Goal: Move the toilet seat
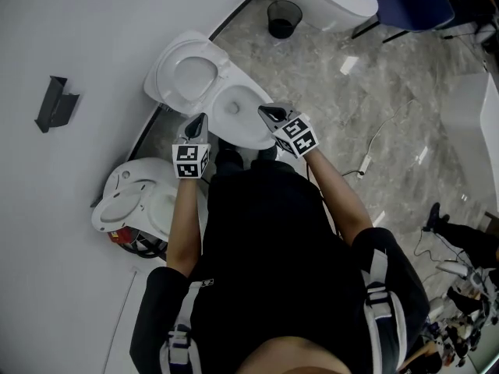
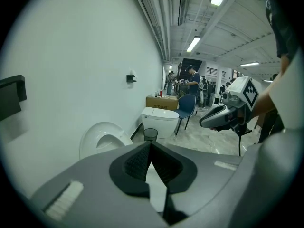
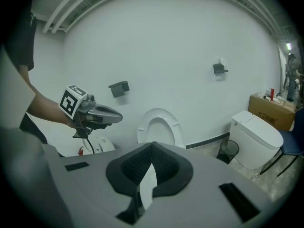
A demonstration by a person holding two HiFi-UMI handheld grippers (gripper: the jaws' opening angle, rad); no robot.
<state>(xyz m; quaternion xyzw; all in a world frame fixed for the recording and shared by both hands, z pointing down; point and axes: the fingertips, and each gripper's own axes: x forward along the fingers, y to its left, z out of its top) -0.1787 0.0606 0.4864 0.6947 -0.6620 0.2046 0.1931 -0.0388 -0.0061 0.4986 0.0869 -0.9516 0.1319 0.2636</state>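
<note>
Both left hand-held gripper [image 1: 203, 118] and right hand-held gripper [image 1: 263, 111] are closed, holding nothing.

Left gripper [image 2: 151, 144] fingers [image 2: 137, 163] together, raised toilet seat [image 2: 90, 137] beyond, right gripper [image 2: 205, 122] alongside

A black short-sleeved top [image 1: 265, 236] under pale grey buckled harness straps [image 1: 380, 302]. The grey left tongs [image 1: 200, 120] and right tongs [image 1: 265, 112] have black ribbed pads and white marker cubes [image 1: 190, 161].

toilet seat [image 1: 185, 75] upright at the wall [image 1: 78, 37] behind the bowl [image 1: 242, 115] — bin [image 1: 283, 18] farther along.
</note>
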